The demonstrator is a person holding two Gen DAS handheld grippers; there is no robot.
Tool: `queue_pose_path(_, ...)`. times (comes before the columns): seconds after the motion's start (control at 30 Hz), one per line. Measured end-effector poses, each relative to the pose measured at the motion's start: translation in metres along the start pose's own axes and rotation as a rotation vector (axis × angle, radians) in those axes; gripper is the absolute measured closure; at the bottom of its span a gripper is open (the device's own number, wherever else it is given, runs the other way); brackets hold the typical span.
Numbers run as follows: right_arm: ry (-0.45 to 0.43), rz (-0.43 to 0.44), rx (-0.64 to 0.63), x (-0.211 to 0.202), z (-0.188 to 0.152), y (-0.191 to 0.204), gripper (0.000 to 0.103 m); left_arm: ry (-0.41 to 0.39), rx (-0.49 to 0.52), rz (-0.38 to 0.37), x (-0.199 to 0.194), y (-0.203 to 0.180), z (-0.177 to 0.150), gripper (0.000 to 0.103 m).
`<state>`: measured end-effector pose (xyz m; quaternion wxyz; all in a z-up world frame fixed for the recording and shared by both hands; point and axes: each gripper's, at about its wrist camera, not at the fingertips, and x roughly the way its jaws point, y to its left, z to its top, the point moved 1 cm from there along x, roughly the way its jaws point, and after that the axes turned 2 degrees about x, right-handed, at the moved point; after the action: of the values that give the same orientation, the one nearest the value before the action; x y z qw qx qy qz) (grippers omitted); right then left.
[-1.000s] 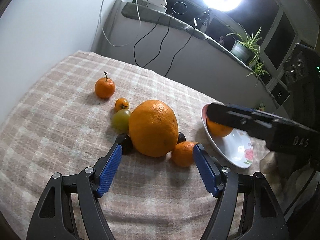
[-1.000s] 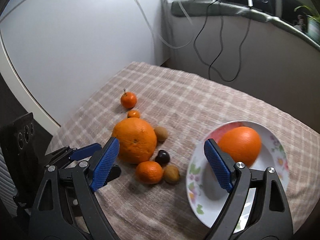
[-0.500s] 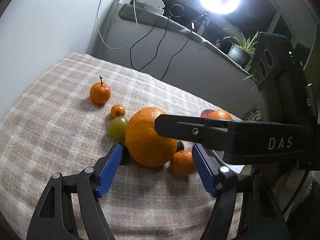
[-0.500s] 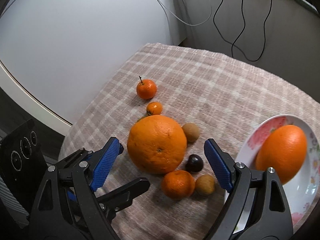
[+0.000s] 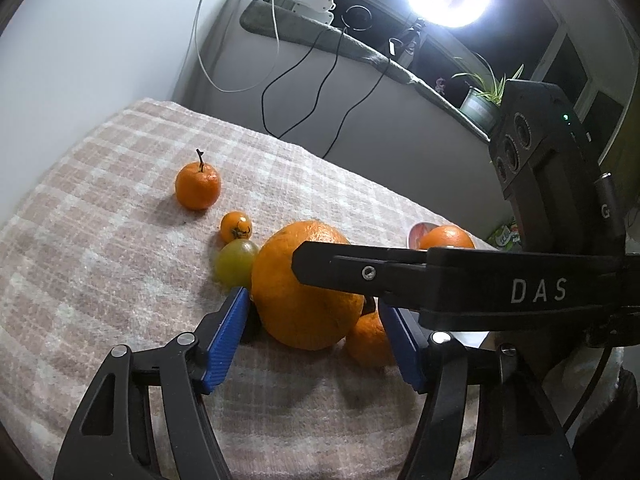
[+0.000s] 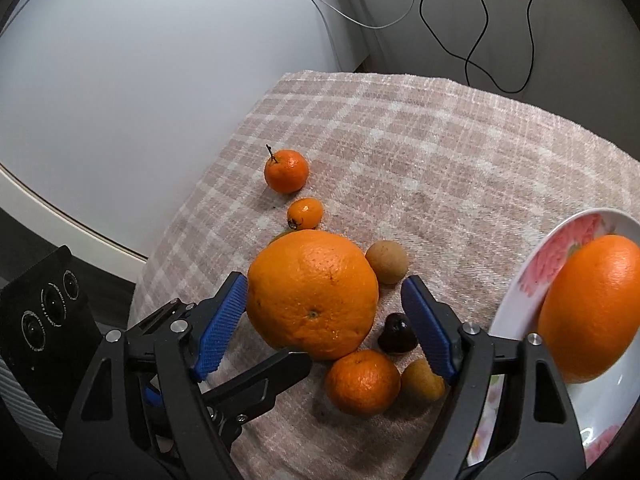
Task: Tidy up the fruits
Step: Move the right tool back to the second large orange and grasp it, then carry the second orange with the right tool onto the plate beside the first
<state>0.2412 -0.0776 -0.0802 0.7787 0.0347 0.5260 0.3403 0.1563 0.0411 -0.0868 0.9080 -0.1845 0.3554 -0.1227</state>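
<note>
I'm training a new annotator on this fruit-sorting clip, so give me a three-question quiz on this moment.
1. True or false: the plate holds no fruit.
2. Which fruit sits between the fingers of both grippers? A) the stemmed mandarin B) the big orange C) the dark fruit
3. Fill in: on the plaid cloth, the small tomato lies between the stemmed mandarin and the ____.

Key: 1 false, an orange lies on it. 2 B; the left gripper and right gripper are both closing around it. 3 big orange.
</note>
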Motion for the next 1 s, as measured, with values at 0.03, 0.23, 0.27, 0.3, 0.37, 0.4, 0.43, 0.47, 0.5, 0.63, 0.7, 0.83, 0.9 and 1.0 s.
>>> queue_pose_path(0.03, 0.004, 0.01, 0.007, 0.001, 0.0, -0.001, 0.02, 0.001, 0.0, 0.0, 0.001, 0.0, 0.001, 0.038)
queue_pose_path(0.23, 0.019, 0.049, 0.033, 0.008, -0.001, -0.001, 0.027, -0.001, 0.013, 0.01, 0.003, -0.001, 0.002, 0.038)
queue_pose_path(0.27, 0.019, 0.044, 0.034, 0.008, -0.001, 0.0, 0.027, -0.002, 0.018, 0.011, 0.003, -0.002, 0.002, 0.039)
queue_pose_path(0.3, 0.017, 0.042, 0.036, 0.008, -0.001, 0.0, 0.027, -0.001, 0.021, 0.013, 0.003, -0.002, 0.002, 0.039)
queue_pose_path(0.37, 0.016, 0.045, 0.044, 0.007, -0.001, 0.0, 0.027, -0.002, 0.023, 0.012, 0.003, -0.002, 0.003, 0.039)
queue_pose_path(0.4, 0.016, 0.046, 0.045, 0.007, -0.002, 0.0, 0.028, -0.002, 0.023, 0.01, 0.003, -0.002, 0.003, 0.039)
queue_pose_path(0.43, 0.015, 0.048, 0.048, 0.006, -0.002, 0.0, 0.028, -0.003, 0.022, 0.009, 0.003, -0.002, 0.003, 0.04)
queue_pose_path(0.47, 0.013, 0.049, 0.051, 0.005, -0.003, 0.0, 0.028, -0.004, 0.022, 0.01, 0.002, -0.002, 0.002, 0.041)
queue_pose_path(0.5, 0.013, 0.049, 0.053, 0.004, -0.003, 0.0, 0.028, -0.006, 0.021, 0.013, 0.001, -0.001, 0.002, 0.041)
queue_pose_path(0.63, 0.011, 0.054, 0.055, 0.002, -0.003, 0.002, 0.028, -0.018, 0.021, 0.019, -0.003, -0.001, 0.002, 0.041)
queue_pose_path(0.7, 0.008, 0.062, 0.058, 0.001, -0.004, 0.003, 0.028, -0.026, 0.024, 0.023, -0.005, -0.002, 0.003, 0.042)
queue_pose_path(0.83, -0.004, 0.077, 0.059, -0.005, -0.004, 0.008, 0.028, -0.047, 0.035, 0.036, -0.013, -0.004, 0.004, 0.042)
queue_pose_path(0.9, -0.012, 0.084, 0.057, -0.01, -0.005, 0.011, 0.028, -0.062, 0.042, 0.042, -0.018, -0.006, 0.005, 0.042)
queue_pose_path(1.0, -0.027, 0.091, 0.05, -0.02, -0.005, 0.015, 0.028, -0.081, 0.06, 0.052, -0.024, -0.013, 0.007, 0.042)
